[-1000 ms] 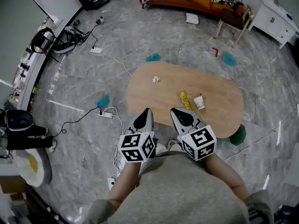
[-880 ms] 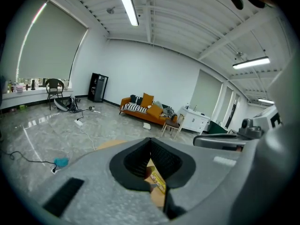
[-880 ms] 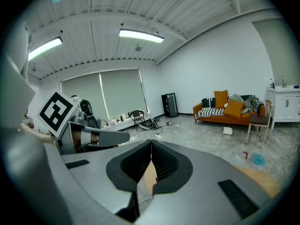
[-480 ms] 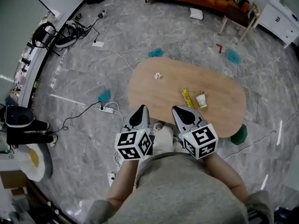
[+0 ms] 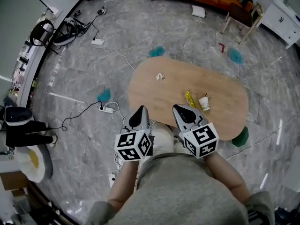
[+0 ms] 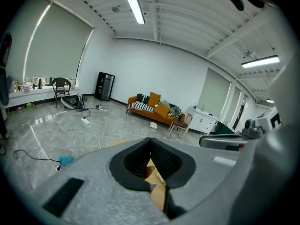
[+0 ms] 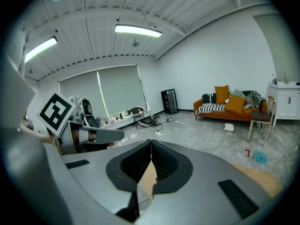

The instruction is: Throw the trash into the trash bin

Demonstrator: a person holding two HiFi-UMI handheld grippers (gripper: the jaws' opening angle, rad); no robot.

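Head view, with both gripper views. A person is standing at the near edge of an oval wooden surface (image 5: 220, 86) and holding the left gripper (image 5: 141, 109) and the right gripper (image 5: 178, 108) side by side, both pointing toward the far edge. The left gripper is hanging just outside the near left edge of the surface; the right gripper is reaching over the near edge.

In the left gripper view, the jaws of the left gripper (image 6: 150, 140) are pressing together at their tips, with nothing between them. In the right gripper view, the jaws of the right gripper (image 7: 151, 142) are likewise pressing together and pinching nothing.

Three pieces of trash are lying on the surface. A crumpled white paper (image 5: 160, 77) is sitting near the far left edge. A yellow wrapper (image 5: 189, 98) is lying about the middle, and a paper cup (image 5: 204, 102) is lying just beside it, toward the right end.

A dark green object (image 5: 240, 136) is standing on the floor at the near right edge of the surface; whether it is the bin cannot be told.
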